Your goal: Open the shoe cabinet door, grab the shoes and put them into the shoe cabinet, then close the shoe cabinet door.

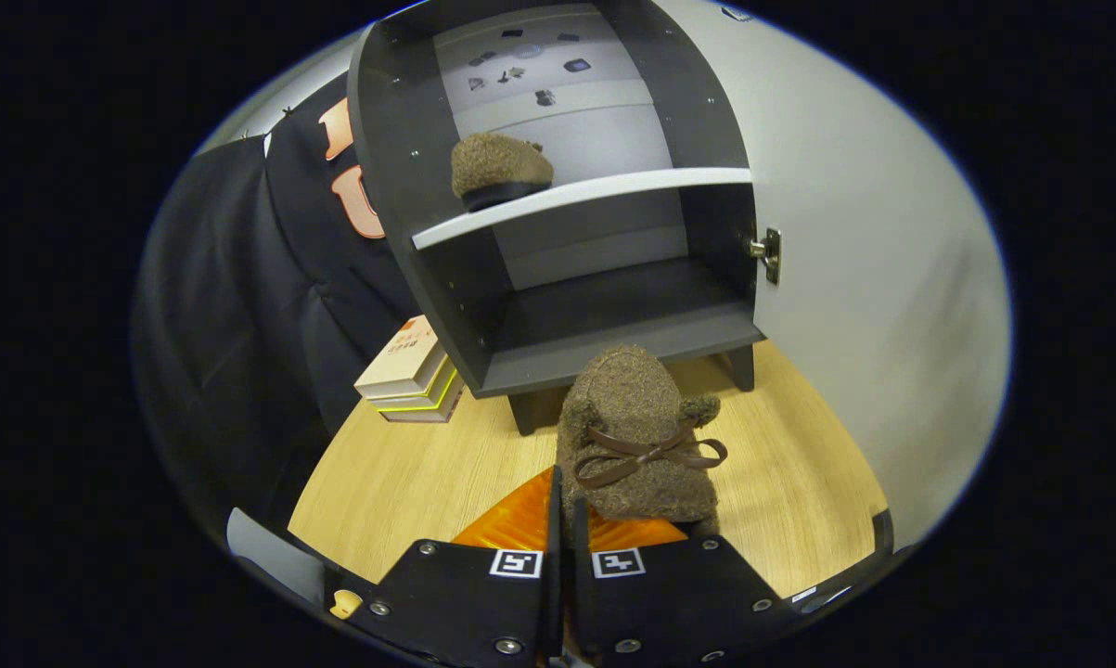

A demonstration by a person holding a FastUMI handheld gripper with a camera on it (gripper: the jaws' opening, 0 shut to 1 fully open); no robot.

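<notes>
Shoes are the job here. One fuzzy brown shoe with a dark ribbon bow [639, 436] hangs just ahead of the gripper [565, 520]. Its fingers are squeezed close together and seem to pinch the shoe's back edge, though the grip itself is hard to see. Another fuzzy brown shoe [500, 170] already sits on the white shelf [613, 190] inside the dark grey open cabinet [400, 186], far ahead. The held shoe dangles by a thin pinch, so it could slip, or bump the cabinet's bottom edge going in.
</notes>
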